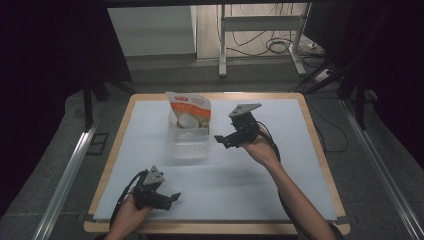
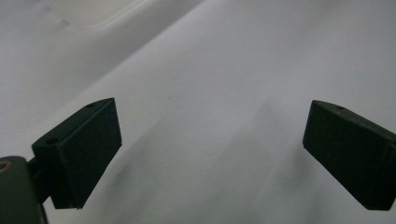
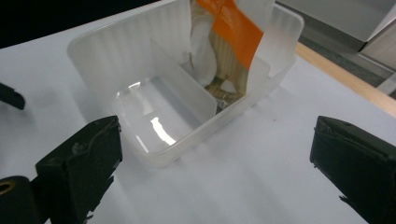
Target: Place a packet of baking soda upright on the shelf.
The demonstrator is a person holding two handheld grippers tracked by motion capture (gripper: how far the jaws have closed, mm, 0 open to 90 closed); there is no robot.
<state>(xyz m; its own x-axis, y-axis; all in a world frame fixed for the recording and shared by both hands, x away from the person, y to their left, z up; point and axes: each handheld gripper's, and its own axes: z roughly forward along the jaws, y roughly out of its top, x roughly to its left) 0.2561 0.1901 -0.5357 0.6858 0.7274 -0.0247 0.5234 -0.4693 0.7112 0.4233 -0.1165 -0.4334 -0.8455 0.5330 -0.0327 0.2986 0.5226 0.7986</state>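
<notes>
Clear divided bin [image 3: 154, 116] as landmark: orange-and-white packet [image 3: 224, 42] stands upright in its far compartment, propped by the divider. Right gripper [image 3: 212, 163] hovers beside it, jaws spread and empty, probably withdrawing; left gripper [image 1: 162, 196] rests well nearer the person, spread — idle.

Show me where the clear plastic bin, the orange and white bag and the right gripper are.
clear plastic bin [image 3: 112, 65]: right gripper view, on its ribbed side wall.
orange and white bag [image 3: 236, 32]: right gripper view, on its orange band.
right gripper [image 1: 223, 141]: high view, midway between its open jaw tips.
</notes>
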